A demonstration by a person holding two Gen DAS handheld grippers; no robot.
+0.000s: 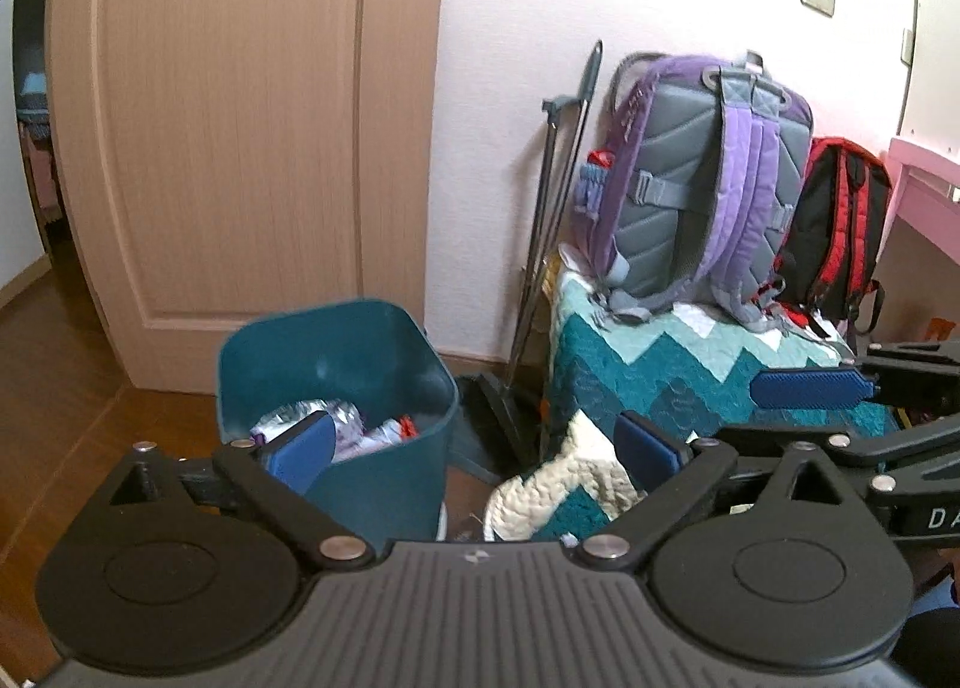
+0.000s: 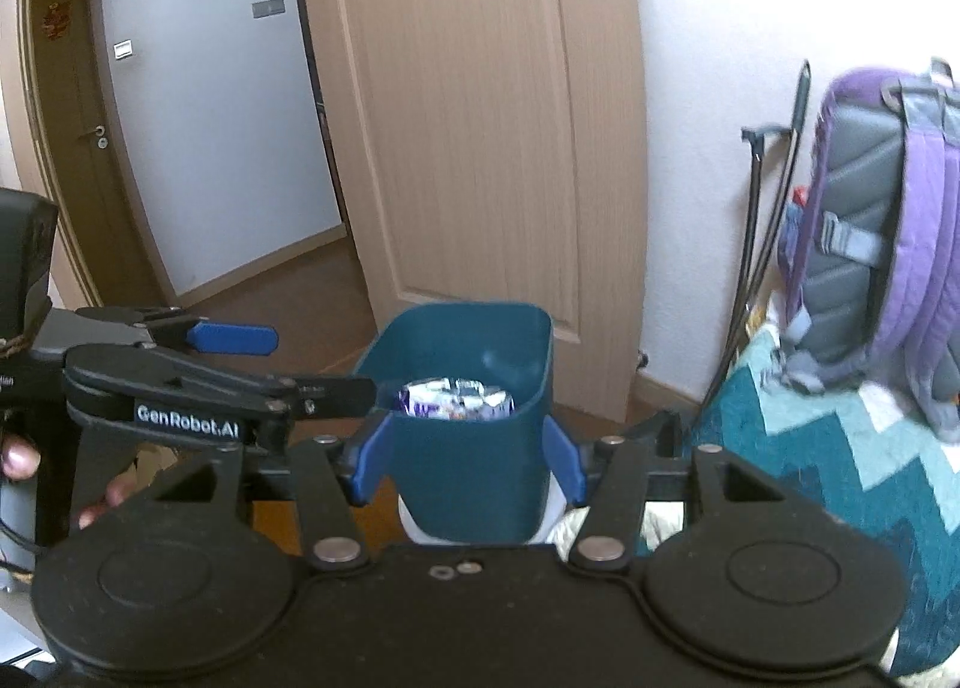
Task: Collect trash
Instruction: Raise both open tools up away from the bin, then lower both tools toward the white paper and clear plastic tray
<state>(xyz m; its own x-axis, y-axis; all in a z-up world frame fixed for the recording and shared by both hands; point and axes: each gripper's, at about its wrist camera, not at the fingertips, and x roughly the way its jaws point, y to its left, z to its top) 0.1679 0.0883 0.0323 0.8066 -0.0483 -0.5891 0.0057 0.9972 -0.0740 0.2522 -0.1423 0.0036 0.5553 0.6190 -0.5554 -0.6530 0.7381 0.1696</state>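
- The left tool (image 1: 474, 442) has its blue pads spread wide apart, released, with nothing between them; through the gap show the bin's right wall, the floor and a corner of quilt.
- The right tool (image 2: 465, 457) stands with its jaws on either side of the teal trash bin (image 2: 474, 448). The blue pads lie just beside the bin's walls, but whether they press on them I cannot tell, so clenched or released stays unclear.
- The bin stands on the wooden floor (image 1: 54, 388) near the foot of a light wooden door (image 2: 480, 148). It sits on a white base that peeks out at its bottom edge.
- Inside the bin lie crumpled wrappers (image 2: 456, 403), silver and purple, with a bit of red showing in the left wrist view.
- In the right wrist view the left tool reaches in from the left, held by a hand (image 2: 24, 457) whose fingertips show at the edge; one blue pad sticks out towards the bin.
- Right of the bin, a dustpan (image 1: 486, 406) with a long handle leans against the white wall.
- Further right, a teal zigzag quilt (image 1: 660, 364) covers a low piece of furniture. A purple and grey backpack (image 1: 696, 172) stands upright on it, with a red and black backpack (image 1: 840, 220) just beside it on the right.
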